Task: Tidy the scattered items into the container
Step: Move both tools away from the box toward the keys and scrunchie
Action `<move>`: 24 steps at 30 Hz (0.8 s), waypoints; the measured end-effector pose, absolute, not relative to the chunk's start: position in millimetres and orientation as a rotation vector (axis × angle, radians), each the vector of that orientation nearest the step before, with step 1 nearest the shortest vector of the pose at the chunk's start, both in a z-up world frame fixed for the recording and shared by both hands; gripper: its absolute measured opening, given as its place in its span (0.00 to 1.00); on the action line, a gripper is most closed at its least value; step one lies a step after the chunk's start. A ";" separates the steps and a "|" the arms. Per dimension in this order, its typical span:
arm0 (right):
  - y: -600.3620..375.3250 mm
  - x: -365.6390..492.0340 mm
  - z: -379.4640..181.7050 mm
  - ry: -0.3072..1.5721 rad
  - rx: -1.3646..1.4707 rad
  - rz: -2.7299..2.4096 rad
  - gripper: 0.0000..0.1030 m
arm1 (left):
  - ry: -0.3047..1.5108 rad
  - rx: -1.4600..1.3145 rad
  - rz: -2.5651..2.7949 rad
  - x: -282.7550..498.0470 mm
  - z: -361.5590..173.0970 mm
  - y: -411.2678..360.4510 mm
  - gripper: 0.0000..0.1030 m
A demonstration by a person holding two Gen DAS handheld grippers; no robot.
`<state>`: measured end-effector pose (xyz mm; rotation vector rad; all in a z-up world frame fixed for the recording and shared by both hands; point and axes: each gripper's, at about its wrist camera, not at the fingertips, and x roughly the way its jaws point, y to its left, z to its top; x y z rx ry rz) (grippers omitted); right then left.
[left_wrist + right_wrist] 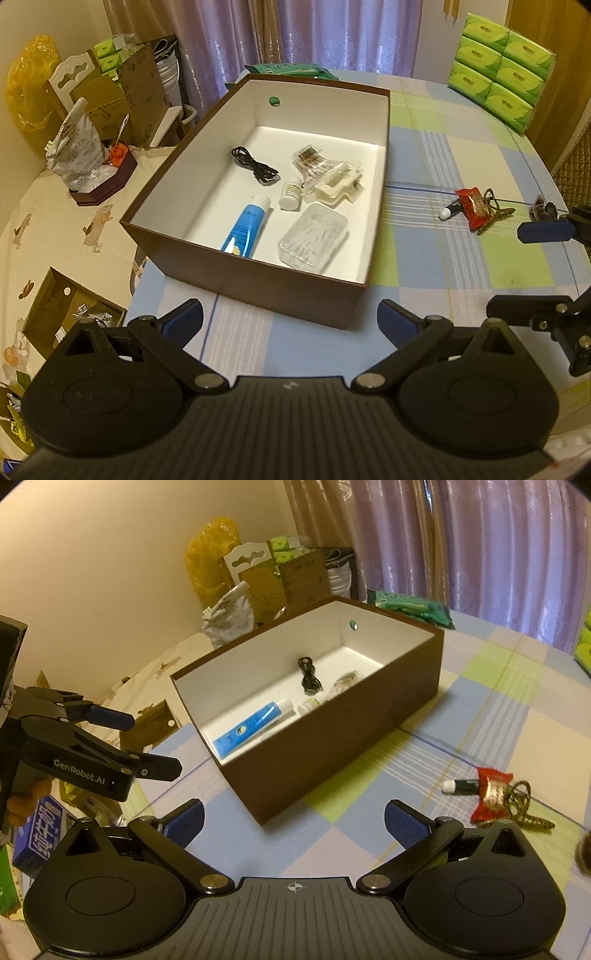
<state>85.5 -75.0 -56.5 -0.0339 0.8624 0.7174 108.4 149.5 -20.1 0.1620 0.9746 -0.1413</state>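
Both tongs wide, clear of box [258, 291].

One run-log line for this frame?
left gripper: open, empty | right gripper: open, empty | box: partly filled | red packet: on table

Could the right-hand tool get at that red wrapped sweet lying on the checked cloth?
Probably yes: the right tool is open and empty, and the red wrapped sweet lies on bare checked tablecloth, outside the brown cardboard box.
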 end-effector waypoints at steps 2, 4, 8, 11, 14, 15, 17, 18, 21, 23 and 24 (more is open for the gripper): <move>-81.7 84.4 -57.4 0.865 -0.029 0.714 0.98 | 0.975 0.161 -0.142 107.1 -20.3 145.3 0.96; -89.4 83.2 -58.4 0.869 -0.024 0.705 0.98 | 0.974 0.159 -0.146 104.8 -20.6 137.1 0.96; -108.0 80.6 -61.4 0.881 -0.010 0.675 0.98 | 0.973 0.156 -0.166 101.6 -23.1 119.4 0.96; -126.1 78.2 -64.0 0.892 0.003 0.637 0.98 | 0.973 0.150 -0.197 101.4 -26.4 104.8 0.96; -145.0 75.9 -65.1 0.901 0.020 0.595 0.98 | 0.971 0.149 -0.240 102.0 -29.9 88.6 0.96; -151.8 75.0 -65.6 0.903 0.026 0.580 0.98 | 0.969 0.152 -0.256 102.5 -31.1 83.2 0.96; -165.6 73.7 -66.9 0.909 0.039 0.544 0.98 | 0.967 0.158 -0.288 104.7 -33.8 71.7 0.96; -172.2 73.2 -67.5 0.911 0.045 0.526 0.98 | 0.965 0.163 -0.303 106.4 -35.1 65.3 0.96; -191.2 72.2 -69.5 0.917 0.065 0.469 0.98 | 0.957 0.179 -0.350 110.8 -39.5 46.5 0.96; -204.3 72.1 -71.1 0.920 0.077 0.428 0.98 | 0.953 0.193 -0.380 113.5 -43.7 33.6 0.96; -210.4 72.2 -71.9 0.920 0.080 0.407 0.98 | 0.951 0.198 -0.393 115.4 -46.1 27.3 0.96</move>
